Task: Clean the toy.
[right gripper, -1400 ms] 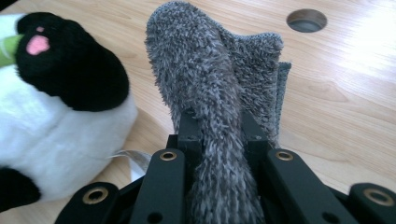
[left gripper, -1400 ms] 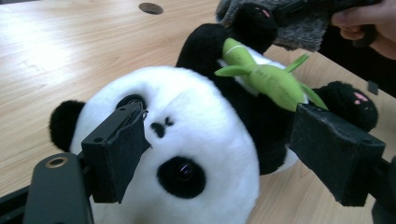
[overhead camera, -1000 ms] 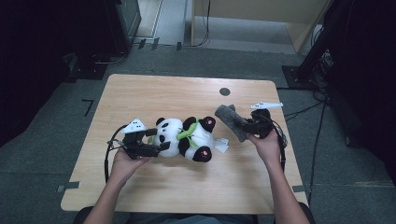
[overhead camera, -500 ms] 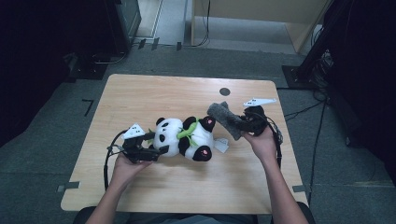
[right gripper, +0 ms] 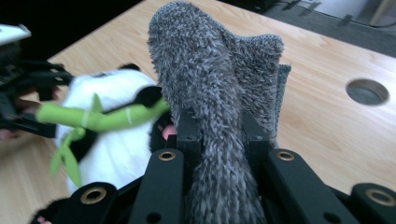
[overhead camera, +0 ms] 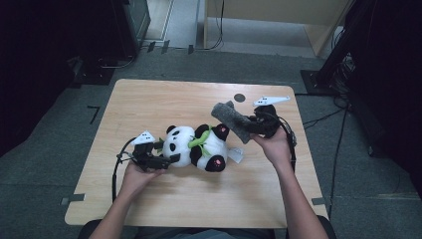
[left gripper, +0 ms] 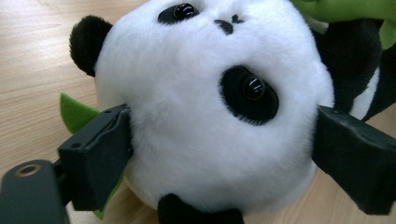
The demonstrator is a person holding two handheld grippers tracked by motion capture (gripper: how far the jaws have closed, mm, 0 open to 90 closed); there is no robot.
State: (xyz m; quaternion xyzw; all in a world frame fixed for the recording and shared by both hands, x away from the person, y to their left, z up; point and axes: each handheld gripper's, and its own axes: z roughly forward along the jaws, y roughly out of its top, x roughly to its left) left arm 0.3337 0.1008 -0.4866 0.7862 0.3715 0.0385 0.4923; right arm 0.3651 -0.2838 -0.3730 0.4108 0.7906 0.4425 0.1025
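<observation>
Grey cloth: our right claw [right gripper: 212, 126] is clamped tight on a fuzzy grey cloth [overhead camera: 233, 121]. It sticks up off the worktop [overhead camera: 189, 199], just past the panda's feet.
Panda: the soft panda toy [overhead camera: 196, 148] lies on its back in the middle of the worktop. It hugs a green bamboo stick [overhead camera: 200, 142].
Left claw: our left claw [left gripper: 219, 154] is apart, with one jaw on each side of the panda's head. Both jaws touch the fur. We cannot tell if they squeeze yet.
Step now: we think we are holding the panda's head in place while the cloth comes over to it.
Next move: we think the right claw must bring the cloth down onto the panda and lay it flat. The left claw must keep the toy from rolling.
Writing: a small white tag [overhead camera: 235, 155] lies by the panda's foot. It is too small for us to read. We see no brand names.
</observation>
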